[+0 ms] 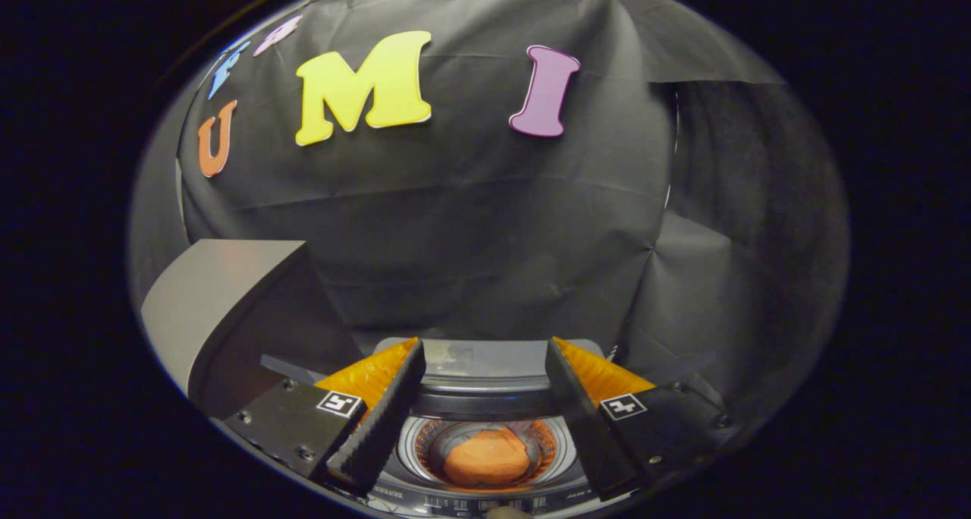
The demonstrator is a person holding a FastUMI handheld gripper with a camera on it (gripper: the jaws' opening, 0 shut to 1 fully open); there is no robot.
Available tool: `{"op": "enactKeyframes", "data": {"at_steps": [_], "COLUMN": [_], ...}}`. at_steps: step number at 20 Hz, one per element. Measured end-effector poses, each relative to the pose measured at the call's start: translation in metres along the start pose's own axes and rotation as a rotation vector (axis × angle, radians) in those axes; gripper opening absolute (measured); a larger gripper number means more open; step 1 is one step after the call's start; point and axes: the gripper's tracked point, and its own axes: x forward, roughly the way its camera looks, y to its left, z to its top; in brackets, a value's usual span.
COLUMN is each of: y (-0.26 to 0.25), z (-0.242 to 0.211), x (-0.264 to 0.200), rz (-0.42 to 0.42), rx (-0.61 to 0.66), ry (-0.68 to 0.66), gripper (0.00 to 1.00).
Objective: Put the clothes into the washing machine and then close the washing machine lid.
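Orange cloth (486, 457) soft, light, already in washer drum (425, 439); gripper (485, 394) fingers wide, empty above it. Lid (220, 295) stiff: push top edge.

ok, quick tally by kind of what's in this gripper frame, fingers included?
Small grey top-loading washing machine: 1
Raised grey lid, standing open beside the drum: 1
Orange cloth item, lying inside the round drum: 1
Black ridged gripper fingers, spread open, empty, above the drum: 2
Total: 5
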Motion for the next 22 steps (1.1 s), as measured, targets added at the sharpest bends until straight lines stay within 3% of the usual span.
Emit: {"op": "enactKeyframes", "data": {"at_steps": [10, 16, 22], "y": [-0.013, -0.022, -0.018], "z": [-0.122, -0.106, -0.075], "x": [-0.016, -0.042, -0.127], "rz": [-0.033, -0.049, -0.042], "rx": [0.018, 0.013, 0.041], "ry": [0.202, 0.151, -0.002], "gripper": [1.00, 1.00, 1.00]}}
